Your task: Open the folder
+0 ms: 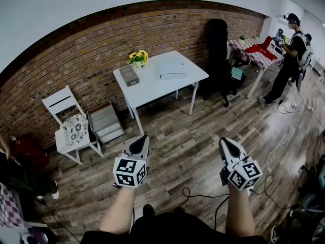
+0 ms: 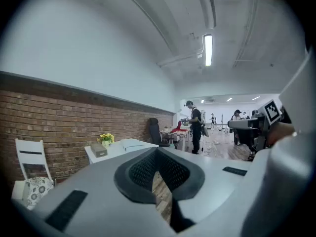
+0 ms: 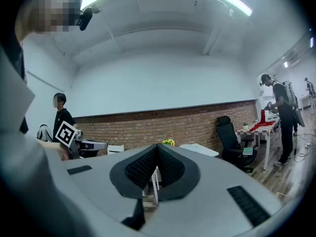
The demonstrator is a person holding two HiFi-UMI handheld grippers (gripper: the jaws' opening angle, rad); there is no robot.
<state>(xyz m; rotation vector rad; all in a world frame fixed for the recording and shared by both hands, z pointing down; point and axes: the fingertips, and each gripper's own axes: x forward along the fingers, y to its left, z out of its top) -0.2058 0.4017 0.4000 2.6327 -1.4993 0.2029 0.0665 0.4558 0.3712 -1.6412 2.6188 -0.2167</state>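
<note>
White and four-legged, the table [image 1: 152,88] stands on the wooden floor [image 1: 193,151] with its far edge close to the brick wall [image 1: 76,60]. The folder [image 1: 172,69], pale and closed, lies flat on the table, on the half nearer the black office chair [image 1: 217,44]. A grey box [image 1: 129,75] sits on the table's other half, apart from the folder. A pot of yellow flowers [image 1: 138,58] stands just behind that box at the table's wall-side edge. A white chair [image 1: 65,117] with a patterned cushion stands left of the table, along the same wall. Beyond the office chair, well apart from the table, a person [image 1: 289,60] stands at a second table [image 1: 254,55] that carries something red.

Both tools hang over the floor well short of the table, pointing towards it. The left tool [image 1: 143,139] has its jaws pressed together with nothing between them. The right tool [image 1: 225,142] shows the same, its dark pads meeting at the tip and holding nothing. Neither tool touches the folder.
</note>
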